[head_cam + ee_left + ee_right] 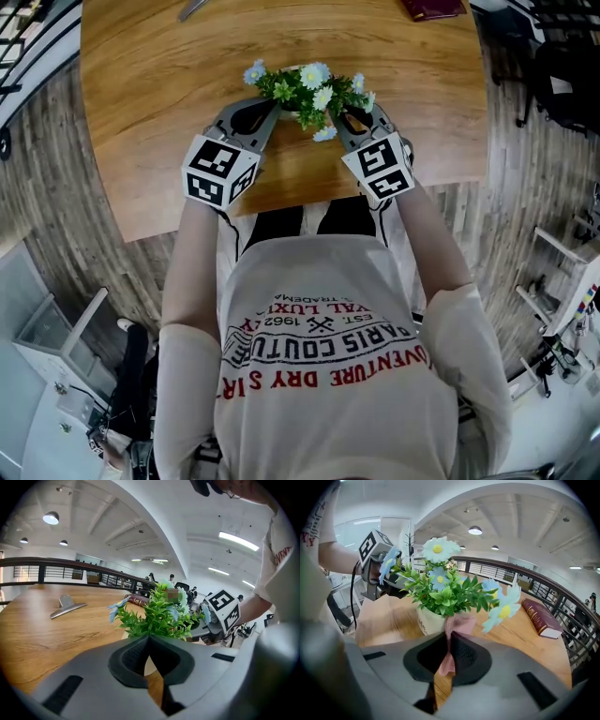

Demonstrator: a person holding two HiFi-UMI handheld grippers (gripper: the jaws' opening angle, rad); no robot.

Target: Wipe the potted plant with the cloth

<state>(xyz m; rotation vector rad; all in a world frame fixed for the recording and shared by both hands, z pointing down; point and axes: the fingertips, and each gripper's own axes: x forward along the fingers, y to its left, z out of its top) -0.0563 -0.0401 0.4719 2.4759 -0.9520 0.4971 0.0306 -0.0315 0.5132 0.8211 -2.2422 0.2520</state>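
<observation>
The person's pale printed T-shirt fills the bottom of the head view. Beyond it, the potted plant stands at 12 o'clock on the wooden table, close to the near edge.

The left gripper comes in at the plant's 8 o'clock. Its jaws are pressed together with nothing between them, and its tip is just beside the leaves; I cannot tell whether it touches them. The right gripper is at 4 o'clock, its jaws clamped on a narrow fold of the pink cloth, which lies against the pot's rim.

The pot is small, cream and smooth-sided, and it looks light. The foliage is dense and stiff, with pale blue and white daisy-like blooms on thin stems, so it is probably artificial. The cloth is soft and thinly bunched, and the jaw pads are dark and ribbed.

A sideways push from the cloth could tip the pot or slide it toward the table edge, since nothing clearly braces it. The thin pinch of cloth might slip out of the jaws, or snag on a stem and bend it.

A dark red book lies at 1 o'clock, well apart.
</observation>
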